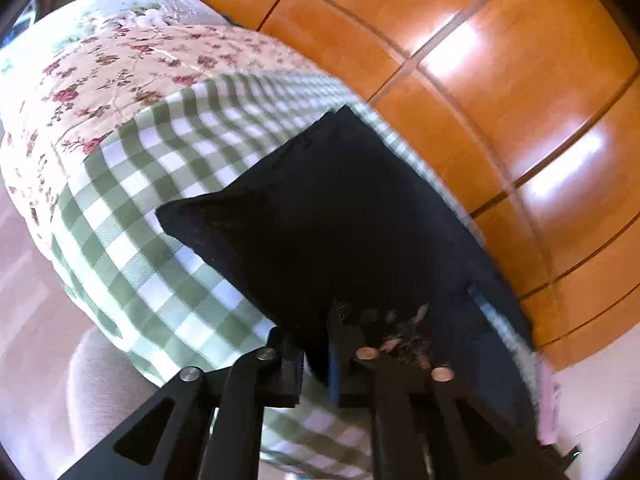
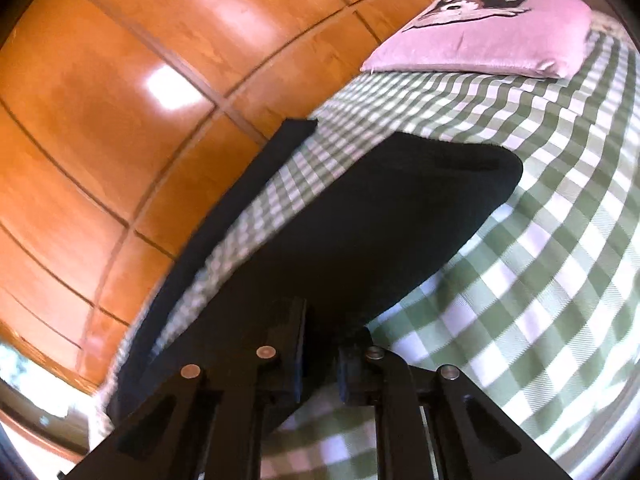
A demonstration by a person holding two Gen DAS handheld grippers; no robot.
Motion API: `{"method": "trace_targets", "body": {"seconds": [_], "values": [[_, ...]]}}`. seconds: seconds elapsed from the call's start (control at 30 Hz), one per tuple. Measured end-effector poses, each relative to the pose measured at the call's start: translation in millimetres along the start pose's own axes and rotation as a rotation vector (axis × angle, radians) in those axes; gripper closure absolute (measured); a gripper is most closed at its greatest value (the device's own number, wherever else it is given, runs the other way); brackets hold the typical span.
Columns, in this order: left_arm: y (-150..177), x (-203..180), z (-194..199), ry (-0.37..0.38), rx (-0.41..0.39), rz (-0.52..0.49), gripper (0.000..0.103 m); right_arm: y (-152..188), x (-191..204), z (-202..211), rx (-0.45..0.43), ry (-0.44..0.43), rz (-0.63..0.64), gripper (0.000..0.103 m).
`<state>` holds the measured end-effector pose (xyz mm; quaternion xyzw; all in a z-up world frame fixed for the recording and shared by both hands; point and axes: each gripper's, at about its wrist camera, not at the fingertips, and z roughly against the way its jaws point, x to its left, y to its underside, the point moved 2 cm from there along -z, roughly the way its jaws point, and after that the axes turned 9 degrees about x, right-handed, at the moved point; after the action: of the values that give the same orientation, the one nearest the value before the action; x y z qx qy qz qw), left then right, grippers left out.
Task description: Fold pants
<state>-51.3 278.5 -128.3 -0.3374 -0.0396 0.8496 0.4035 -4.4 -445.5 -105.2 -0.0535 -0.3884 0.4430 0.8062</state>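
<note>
Left wrist cam sits right behind the left claw point(image 1: 316, 356), low and close over the bed point(image 1: 132, 216), facing along it twd the floral quilt point(image 1: 100, 68), wood wardrobe point(image 1: 480, 80) on its right. Right wrist cam sits behind the right claw point(image 2: 322, 364), equally close, facing the other way twd the pink pillow point(image 2: 500, 40), wardrobe point(image 2: 120, 100) on its left. Both share the black pants point(image 1: 320, 220) point(image 2: 380, 220), checked sheet & wardrobe.

We are in a home bedroom: a checked bed point(image 2: 540, 240), pink pillow point(image 2: 488, 40), floral quilt point(image 1: 100, 80), wooden wardrobe point(image 2: 100, 100).
</note>
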Motion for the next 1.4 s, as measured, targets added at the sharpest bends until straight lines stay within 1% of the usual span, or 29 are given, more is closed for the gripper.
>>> {"method": "trace_targets", "body": {"seconds": [0.03,0.1,0.13,0.17,0.2,0.23,0.27,0.3,0.33,0.37,0.4,0.43,0.47,0.5,0.53,0.6,0.63,0.7,0.73,0.8,0.9,1.0,1.07,1.2,1.27,1.33,1.4], "values": [[1.6,2.4,0.3,-0.016,0.000,0.011,0.082,1.0,-4.0,-2.9,0.015,0.020,-0.014,0.090],[3.6,10.6,10.6,-0.008,-0.032,0.050,0.078,1.3,-11.1,-1.7,0.003,0.008,-0.074,0.085],[4.5,15.9,19.4,-0.008,-0.062,0.074,0.077,0.8,-16.2,6.1,-0.037,0.029,-0.133,0.082],[5.0,21.8,31.7,-0.011,-0.112,0.102,0.077,0.8,-18.4,13.6,-0.076,0.071,-0.166,0.079],[4.6,27.1,42.5,-0.020,-0.157,0.123,0.077,-0.3,-19.3,27.3,-0.148,0.135,-0.196,0.077],[3.2,32.0,54.0,-0.039,-0.202,0.144,0.077,-1.8,-16.8,38.1,-0.209,0.165,-0.193,0.076],[0.7,37.3,66.9,-0.066,-0.252,0.169,0.077,-3.8,-12.0,46.4,-0.256,0.189,-0.180,0.076],[-3.3,40.6,77.7,-0.078,-0.295,0.189,0.077,-6.5,-5.2,53.7,-0.297,0.219,-0.161,0.076],[-7.5,41.4,82.9,-0.078,-0.315,0.197,0.077,-10.6,8.0,61.8,-0.348,0.256,-0.118,0.076],[-15.8,39.7,88.8,-0.065,-0.333,0.197,0.077,-13.4,18.0,63.5,-0.366,0.257,-0.083,0.076],[-23.0,35.2,89.7,-0.052,-0.334,0.186,0.077,-16.8,28.5,63.4,-0.370,0.247,-0.040,0.075],[-30.9,28.5,89.0,-0.040,-0.332,0.166,0.076,-22.2,46.4,54.3,-0.344,0.220,0.025,0.070],[-37.7,21.6,86.1,-0.036,-0.323,0.147,0.076,-24.1,58.1,44.9,-0.315,0.199,0.065,0.063],[-47.0,10.2,80.6,-0.026,-0.306,0.117,0.076,-25.9,69.6,33.0,-0.281,0.176,0.102,0.061],[-54.6,-1.1,74.9,-0.017,-0.294,0.096,0.073,-26.3,86.7,11.8,-0.222,0.140,0.148,0.060],[-72.6,-32.1,56.4,0.018,-0.251,0.019,0.071,-26.2,109.1,-20.7,-0.130,0.100,0.206,0.060],[-78.7,-44.0,50.1,0.023,-0.235,-0.007,0.067,-23.2,125.6,-46.5,-0.061,0.081,0.252,0.060],[-94.9,-75.5,32.4,0.036,-0.187,-0.101,0.065,-15.9,145.0,-76.0,0.011,0.081,0.314,0.060],[-105.3,-91.1,20.2,0.034,-0.157,-0.143,0.065,-10.4,159.8,-97.5,0.053,0.100,0.370,0.060],[-122.9,-111.4,2.8,0.030,-0.121,-0.196,0.065,-3.5,178.2,-123.3,0.092,0.139,0.453,0.060],[-156.7,-134.5,-28.3,0.001,-0.088,-0.231,0.065,3.2,187.8,-142.6,0.097,0.197,0.514,0.060],[-184.1,-141.3,-59.1,-0.040,-0.069,-0.212,0.065,14.7,186.1,-157.1,0.106,0.247,0.554,0.059],[-206.2,-143.3,-86.6,-0.077,-0.056,-0.205,0.065,18.5,185.7,-154.6,0.091,0.250,0.569,0.057],[-238.0,-138.6,-131.2,-0.167,-0.020,-0.194,0.065,24.4,185.8,-157.4,0.085,0.242,0.572,0.056],[-249.2,-131.9,-148.7,-0.193,-0.010,-0.166,0.065,23.5,183.6,-157.2,0.085,0.228,0.565,0.055],[-257.9,-125.3,-161.0,-0.216,-0.020,-0.142,0.065,23.1,181.7,-154.4,0.083,0.221,0.561,0.055],[-265.2,-121.6,-172.1,-0.248,-0.017,-0.144,0.065,24.9,180.5,-153.5,0.082,0.221,0.561,0.055]]}}
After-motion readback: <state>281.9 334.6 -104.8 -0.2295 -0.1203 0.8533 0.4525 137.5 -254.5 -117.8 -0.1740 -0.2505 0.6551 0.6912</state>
